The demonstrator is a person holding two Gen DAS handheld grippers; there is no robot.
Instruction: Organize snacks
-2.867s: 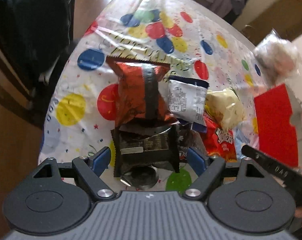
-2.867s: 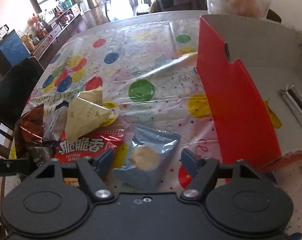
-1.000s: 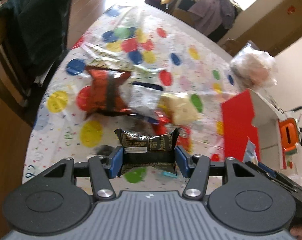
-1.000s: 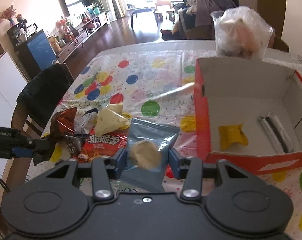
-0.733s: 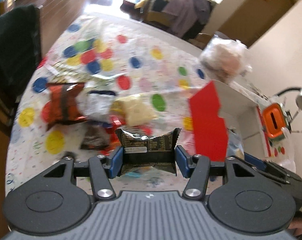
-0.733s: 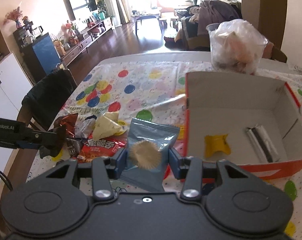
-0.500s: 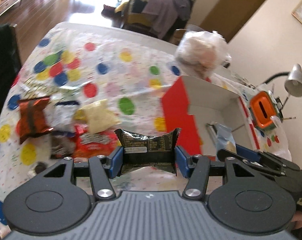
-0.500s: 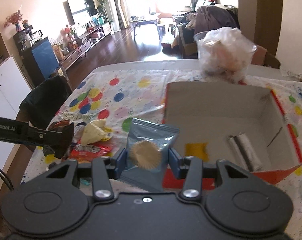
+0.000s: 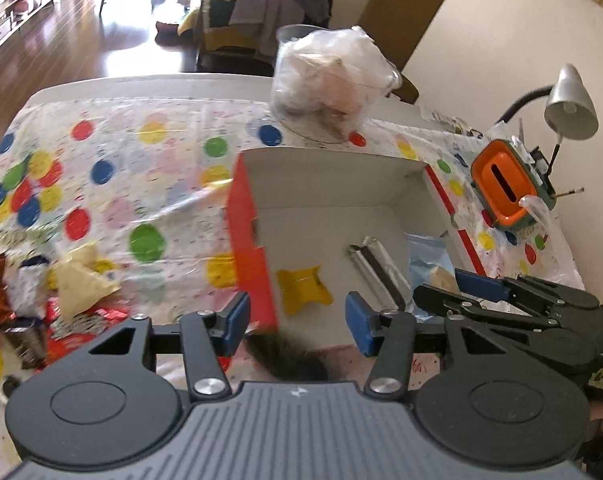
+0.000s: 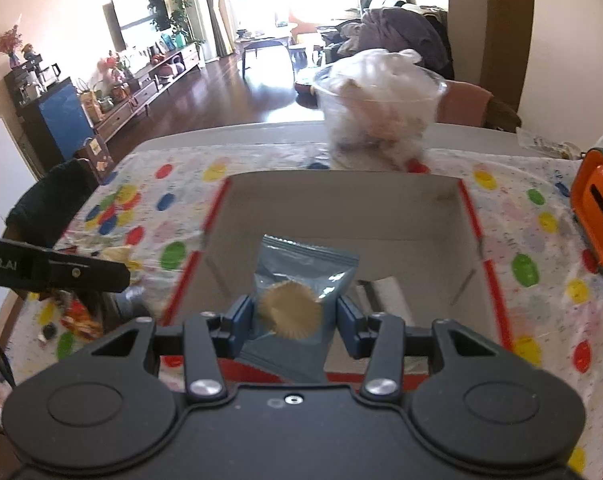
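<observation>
So, left view: your left tongs [image 9: 297, 322] hang at the box [image 9: 333, 184] edge and are closing. A dark packet [image 9: 287, 356] blurs low between them, and I can't tell if it's gripped.

Right view: your right tongs [image 10: 295, 320] are clamped on the blue packet [image 10: 301, 268], held over the box, probably so it'll drop inside.

A dark blur [image 9: 287, 358] smears below my left pads; I cannot tell what it is. Left of the box [image 9: 245, 216], the snack pile [image 9: 33, 292] runs off the edge. My right gripper [image 9: 441, 286] hides part of the blue packet [image 9: 425, 258].
</observation>
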